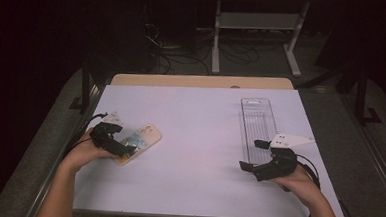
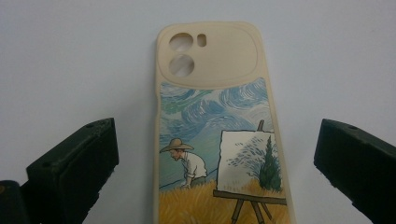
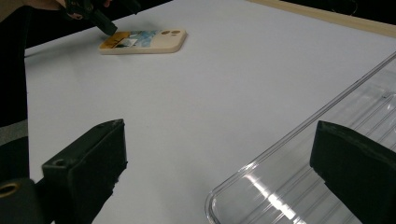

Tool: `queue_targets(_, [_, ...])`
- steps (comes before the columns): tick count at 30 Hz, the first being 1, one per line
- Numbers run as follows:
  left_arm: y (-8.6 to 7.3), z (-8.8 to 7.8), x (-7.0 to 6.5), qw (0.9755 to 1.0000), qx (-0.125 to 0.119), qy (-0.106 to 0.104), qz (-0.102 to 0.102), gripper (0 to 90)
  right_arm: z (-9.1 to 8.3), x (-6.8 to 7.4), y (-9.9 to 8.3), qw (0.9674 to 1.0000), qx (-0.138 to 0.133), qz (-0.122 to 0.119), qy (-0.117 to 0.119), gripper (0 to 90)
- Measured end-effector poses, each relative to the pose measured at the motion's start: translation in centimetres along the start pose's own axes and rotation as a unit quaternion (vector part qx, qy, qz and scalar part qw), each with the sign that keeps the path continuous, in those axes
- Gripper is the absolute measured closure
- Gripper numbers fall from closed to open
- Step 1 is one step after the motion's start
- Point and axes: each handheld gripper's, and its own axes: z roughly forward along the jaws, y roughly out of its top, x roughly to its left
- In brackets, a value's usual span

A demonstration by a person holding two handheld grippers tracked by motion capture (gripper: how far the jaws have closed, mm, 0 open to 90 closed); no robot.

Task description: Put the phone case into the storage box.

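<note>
White table [image 1: 195, 113] bears phone case [image 1: 140, 142], clear tray [image 1: 258, 123]

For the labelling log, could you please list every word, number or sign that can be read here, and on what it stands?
None: nothing legible stands in these pictures.
The phone case between the open left gripper jaws bears a painted scene, a figure in a straw hat beside an easel, but no lettering.
The clear tray by the right gripper has a pale patch at its far end, too small to read.

high view: above the near table [image 1: 197, 189] edge, facing forward and down. left gripper view: close over the phone case [image 2: 217, 140], looking down. right gripper view: low, across the table; shares the case.
</note>
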Motion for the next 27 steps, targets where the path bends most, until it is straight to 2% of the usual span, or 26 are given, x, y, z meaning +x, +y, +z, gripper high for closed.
queue_targets(8, [-0.2, 0.8, -0.2, 0.9999, 0.014, -0.001, 0.004, 0.0, 0.0, 0.0, 0.0, 1.0000, 0.000, -0.002, -0.002, 3.3])
queue_targets(9, [-0.3, 0.8, -0.2, 0.9998, 0.018, 0.000, 0.010, 0.0, 0.0, 0.0, 0.0, 1.0000, 0.000, -0.002, -0.002, 3.3])
queue_targets(14, [-0.5, 1.2, -0.2, 0.9999, 0.012, -0.001, -0.004, 0.0, 0.1, 0.1, 0.0, 1.0000, 0.000, -0.003, -0.002, 3.5])
queue_targets(27, [-0.6, 1.7, -0.4, 0.9995, 0.031, 0.003, 0.008, 0.0, 0.0, 0.1, 0.0, 1.0000, 0.001, -0.002, -0.005, 3.4])
